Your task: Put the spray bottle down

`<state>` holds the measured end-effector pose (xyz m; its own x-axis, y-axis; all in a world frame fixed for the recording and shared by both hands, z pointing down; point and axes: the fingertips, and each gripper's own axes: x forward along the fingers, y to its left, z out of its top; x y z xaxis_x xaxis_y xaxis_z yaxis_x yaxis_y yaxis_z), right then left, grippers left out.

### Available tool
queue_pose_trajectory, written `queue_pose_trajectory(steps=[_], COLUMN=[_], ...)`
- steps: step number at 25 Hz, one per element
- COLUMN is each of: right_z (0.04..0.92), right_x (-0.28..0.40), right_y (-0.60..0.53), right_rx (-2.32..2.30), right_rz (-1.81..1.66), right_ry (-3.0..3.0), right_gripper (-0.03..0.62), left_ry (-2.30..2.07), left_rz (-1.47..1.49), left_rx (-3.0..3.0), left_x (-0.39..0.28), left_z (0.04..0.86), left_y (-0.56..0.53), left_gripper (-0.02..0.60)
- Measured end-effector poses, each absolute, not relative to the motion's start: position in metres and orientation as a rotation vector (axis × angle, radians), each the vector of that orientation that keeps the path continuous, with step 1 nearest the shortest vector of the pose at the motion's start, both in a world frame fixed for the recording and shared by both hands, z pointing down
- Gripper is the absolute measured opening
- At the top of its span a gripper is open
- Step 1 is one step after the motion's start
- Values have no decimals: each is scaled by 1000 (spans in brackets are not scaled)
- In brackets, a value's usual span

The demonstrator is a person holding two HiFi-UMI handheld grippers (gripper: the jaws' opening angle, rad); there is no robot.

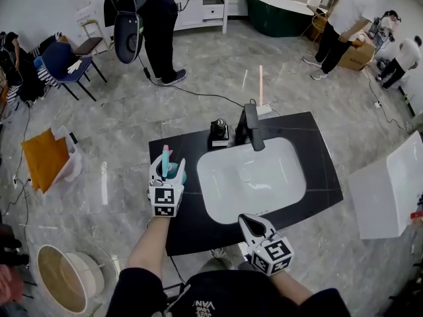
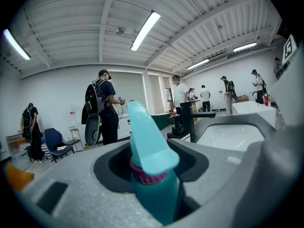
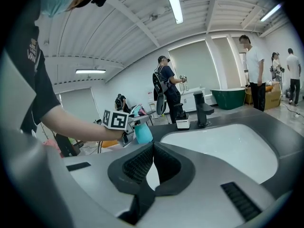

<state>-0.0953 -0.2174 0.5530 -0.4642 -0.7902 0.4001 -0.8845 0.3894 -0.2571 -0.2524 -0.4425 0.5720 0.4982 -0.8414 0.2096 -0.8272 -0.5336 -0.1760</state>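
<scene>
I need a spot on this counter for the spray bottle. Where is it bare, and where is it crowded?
Bare: the black counter strip left of the basin, where the spray bottle is held; the strip right of the basin; the back right corner. Crowded: behind the basin, where the faucet and a small black object stand side by side.

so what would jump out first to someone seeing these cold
The teal spray bottle with its pink collar stands out first, gripped upright in the left gripper over the left end of the black countertop. Next come the white sink basin sunk in that countertop, with a black faucet behind it. The right gripper is at the counter's near edge, jaws shut and empty.
</scene>
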Motion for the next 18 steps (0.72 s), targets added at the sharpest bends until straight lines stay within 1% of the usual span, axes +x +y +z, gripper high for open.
queue_pose_trajectory(steps=[3, 7, 9, 18], right_z=[552, 549, 548, 538], right_x=[-95, -94, -92, -88], right_y=[-219, -220, -221, -221], right_rx=[1490, 1493, 1495, 1498], right_rz=[650, 639, 634, 622], right_ry=[-2441, -2447, -2451, -2487], right_gripper=[2, 2, 2, 2], left_ry=[1475, 1505, 1517, 1502], left_rz=[-433, -433, -415, -423], left_rx=[-2690, -2722, -2731, -2761], left_x=[-250, -256, -258, -259], left_z=[574, 577, 574, 568], left_y=[-443, -444, -443, -423], left_gripper=[211, 320, 354, 412])
